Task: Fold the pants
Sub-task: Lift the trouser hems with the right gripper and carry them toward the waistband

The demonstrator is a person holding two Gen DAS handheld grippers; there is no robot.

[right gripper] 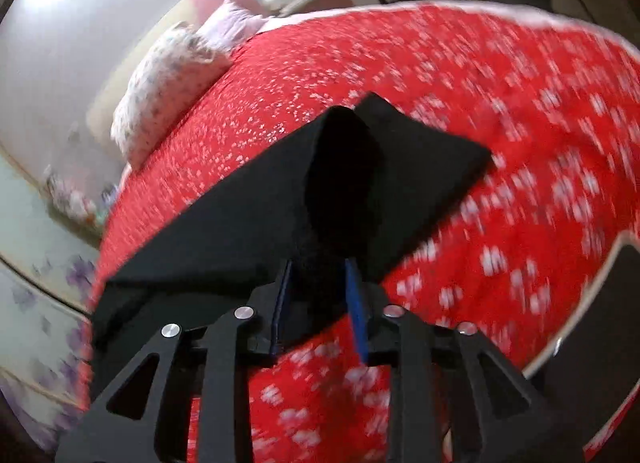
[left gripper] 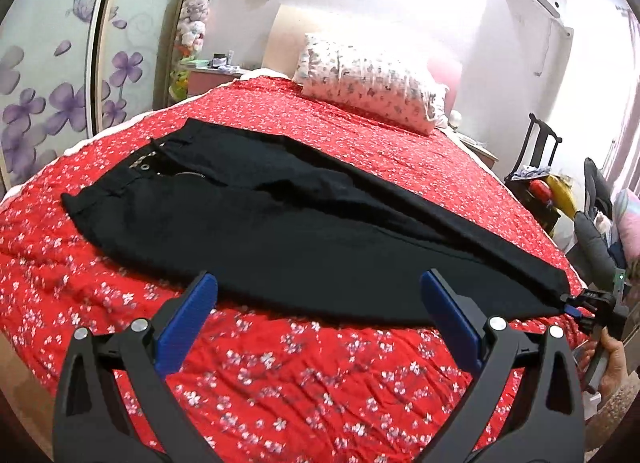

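- The black pants (left gripper: pixel 304 219) lie stretched across my red floral bedspread (left gripper: pixel 320 375), waistband toward the wardrobe side and legs running toward the bed's right edge.
- The waistband end, with its button and open fly, rests flat on the bedspread; the two legs lie side by side, one partly overlapping the other.
- My right gripper (right gripper: pixel 320 275) has its blue pads closed onto the leg hems, and in the right wrist view the black fabric (right gripper: pixel 304 199) rises from the pads in a peaked ridge, lifted off the bedspread (right gripper: pixel 500 143) there.
- In the left wrist view that same right gripper (left gripper: pixel 576 305) shows at the far hem, held by my hand (left gripper: pixel 610 363).
- My left gripper (left gripper: pixel 316 295) hovers wide open just short of the near edge of the pants, holding nothing, its blue pads (left gripper: pixel 188 315) well apart.
- A flower-print pillow (left gripper: pixel 368 83) sits at the head of the bed, well apart from the pants.
- A wardrobe door with purple flowers (left gripper: pixel 52 91) stands beyond the waistband side.
- The right wrist view is blurred.
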